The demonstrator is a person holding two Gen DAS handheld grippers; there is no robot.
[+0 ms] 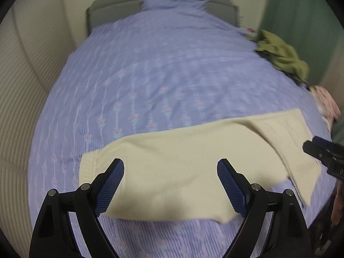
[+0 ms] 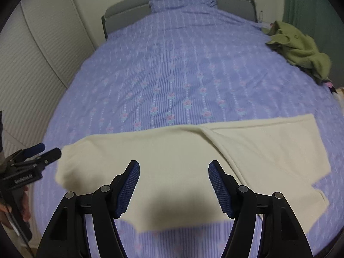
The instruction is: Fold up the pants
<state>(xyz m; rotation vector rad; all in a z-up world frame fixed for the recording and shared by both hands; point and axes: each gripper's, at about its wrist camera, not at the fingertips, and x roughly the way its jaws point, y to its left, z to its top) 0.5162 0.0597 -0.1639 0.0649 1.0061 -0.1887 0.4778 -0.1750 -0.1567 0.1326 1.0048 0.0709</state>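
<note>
Cream pants lie flat across the near part of the bed, one leg folded over. They look soft, light and limp, probably fleece, so best taken at the waistband or a hem corner. Both left gripper and right gripper hover with fingers wide apart, holding nothing.

We're in a home bedroom, no doubt about it: a wide bed with a lilac striped cover sprinkled with pink roses fills the view, a matching lilac pillow propped against a grey padded headboard. Cream ribbed wardrobe doors run down the left, a green curtain hangs at the far right, and a crumpled olive-green knitted garment lies on the bed's right edge.
</note>
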